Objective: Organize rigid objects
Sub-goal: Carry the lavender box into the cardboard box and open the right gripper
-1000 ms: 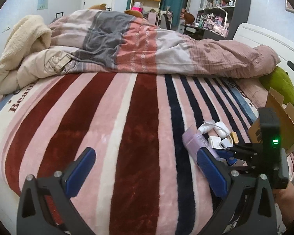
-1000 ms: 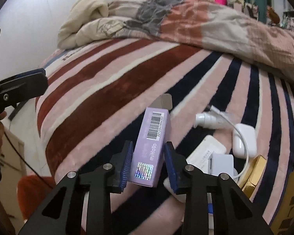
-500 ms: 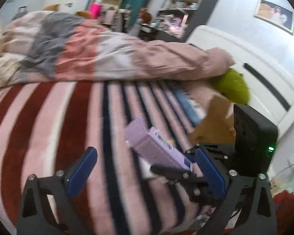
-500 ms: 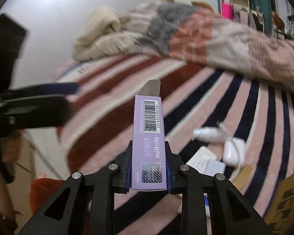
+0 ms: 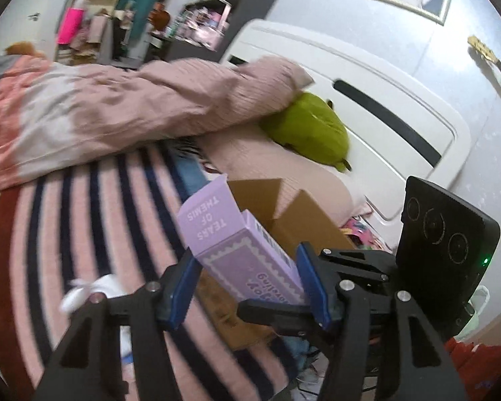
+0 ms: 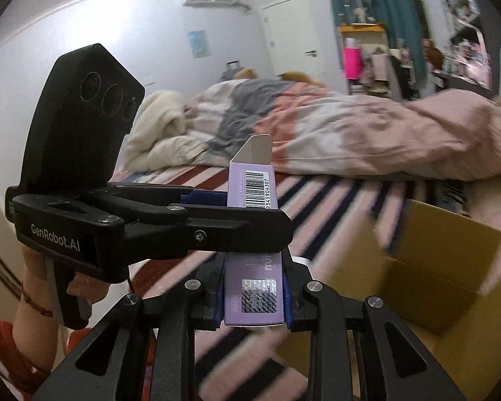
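Through the left wrist camera, the purple carton (image 5: 240, 250) sits between the blue pads of the left gripper (image 5: 247, 287), its open lid flap tipped up toward eleven o'clock. The jaws stand at a middling width either side of the carton; whether the pads press it or only flank it I cannot tell from here. The right gripper (image 5: 284, 307) comes in from four o'clock and has the carton's lower end. Behind, at one o'clock, the cardboard box (image 5: 304, 220) stands open on the striped blanket (image 5: 66, 220).

Through the right wrist camera, the right gripper (image 6: 252, 295) is pinched narrow on the carton's (image 6: 252, 183) base, barcode face toward the lens, carton standing upright at twelve o'clock. The left gripper (image 6: 223, 214) crosses from nine o'clock across the carton's middle, hiding its own pads. The cardboard box (image 6: 434, 260) lies open at three to four o'clock.

I'd judge the carton light, thin-walled and easily dented, its printed faces a bit slick. Best held low across the narrow sides, away from the loose flap, with gentle pressure.
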